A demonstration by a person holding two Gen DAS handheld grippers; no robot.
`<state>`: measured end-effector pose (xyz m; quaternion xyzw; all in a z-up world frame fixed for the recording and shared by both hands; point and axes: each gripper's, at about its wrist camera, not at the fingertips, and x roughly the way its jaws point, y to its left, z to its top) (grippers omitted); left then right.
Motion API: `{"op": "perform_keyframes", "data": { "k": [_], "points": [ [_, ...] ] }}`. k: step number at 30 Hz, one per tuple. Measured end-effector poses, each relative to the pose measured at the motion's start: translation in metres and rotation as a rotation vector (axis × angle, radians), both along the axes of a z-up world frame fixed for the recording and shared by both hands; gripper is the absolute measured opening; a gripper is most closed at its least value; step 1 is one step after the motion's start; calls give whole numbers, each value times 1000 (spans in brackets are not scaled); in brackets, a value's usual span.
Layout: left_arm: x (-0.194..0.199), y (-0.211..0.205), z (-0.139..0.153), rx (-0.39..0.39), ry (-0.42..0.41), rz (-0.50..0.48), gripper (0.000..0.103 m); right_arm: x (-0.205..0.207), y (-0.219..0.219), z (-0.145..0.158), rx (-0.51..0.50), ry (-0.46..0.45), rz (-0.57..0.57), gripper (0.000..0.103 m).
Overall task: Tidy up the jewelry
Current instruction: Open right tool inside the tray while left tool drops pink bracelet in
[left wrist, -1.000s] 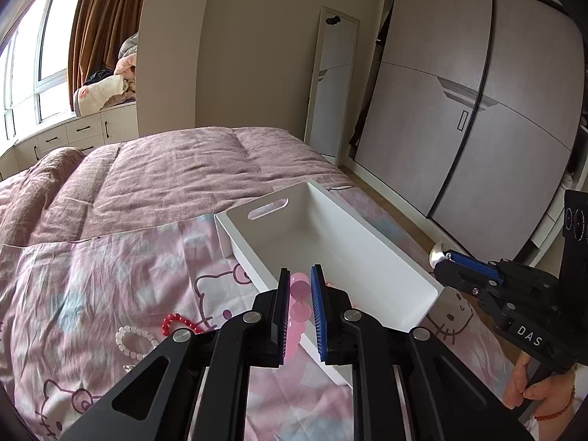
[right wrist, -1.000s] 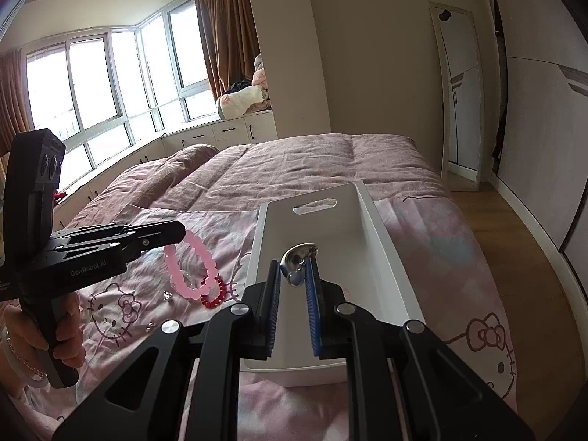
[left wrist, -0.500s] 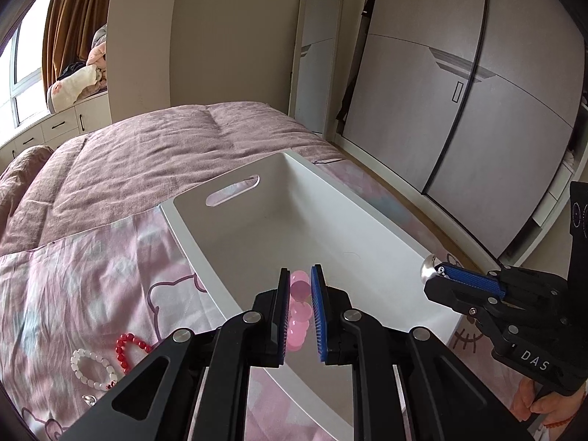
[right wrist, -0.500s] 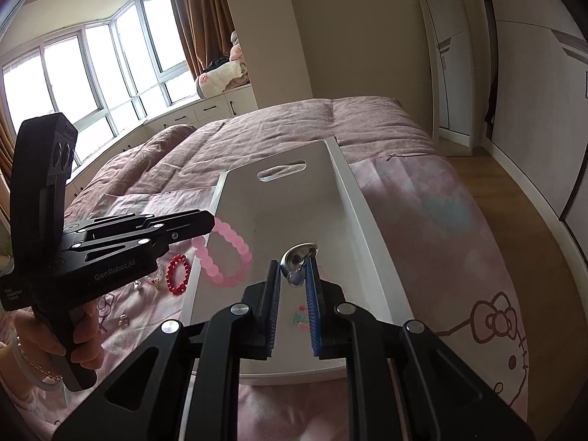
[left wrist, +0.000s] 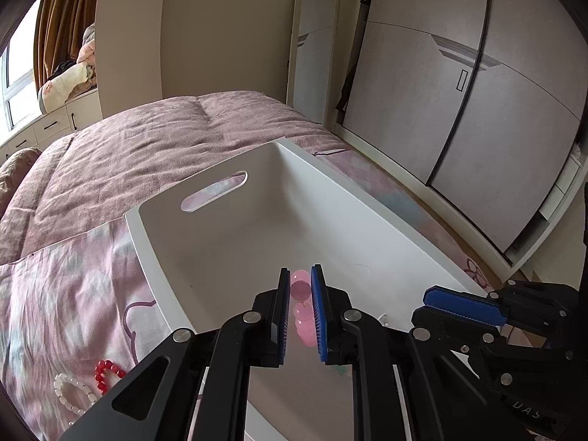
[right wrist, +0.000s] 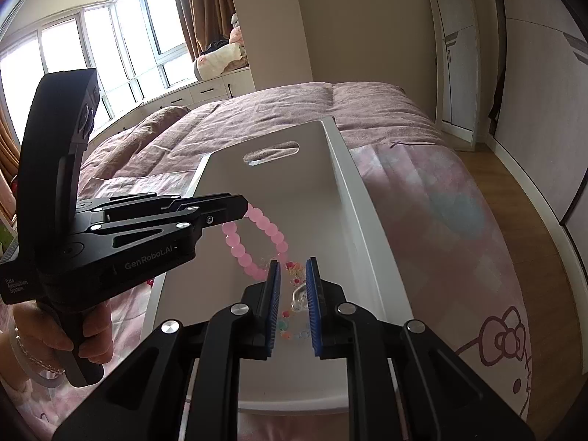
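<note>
A white bin with a handle slot lies on the bed. My left gripper is shut on a pink bead bracelet, which hangs as a loop from its tips over the inside of the bin. My right gripper is low over the bin's near end, shut on a small silvery piece that sits back between its pads. Several small coloured jewelry pieces lie on the bin floor under it. From the left wrist the right gripper shows at the bin's right rim.
A red bracelet and a white bead bracelet lie on the pink cartoon-cat sheet left of the bin. A mauve duvet covers the far bed. Wardrobe doors and wood floor lie right. A hand grips the left handle.
Both grippers came down and closer over the bin. The pink bracelet moved from above the sheet to inside the bin's outline. The silvery piece no longer sticks out past the right fingertips.
</note>
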<state>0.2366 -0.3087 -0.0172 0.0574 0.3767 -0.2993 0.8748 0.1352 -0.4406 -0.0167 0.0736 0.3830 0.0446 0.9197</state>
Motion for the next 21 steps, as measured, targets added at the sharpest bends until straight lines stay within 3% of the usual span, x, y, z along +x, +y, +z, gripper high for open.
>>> {"op": "perform_keyframes", "data": {
  "k": [4,6,11,13,15,18,21],
  "points": [
    [4,-1,-4,10,3,9,24,3,0,-1,-2,-3,4,16],
    [2,2,0,11,-18,16,43,4,0,0,3,-5,3,16],
    [-4,16,16,3,-65,42,49,3,4,5,4,-12,3,17],
    [-6,28,25,-11,-81,62,52,1,8,10,-5,-24,4,32],
    [-10,41,36,-15,-106,86,58,-1,13,17,-18,-44,0,40],
    [-17,60,50,-13,-135,113,60,-4,20,29,-29,-67,4,40],
    [-26,79,60,18,-173,150,74,-8,31,42,-43,-97,10,40]
  ]
}}
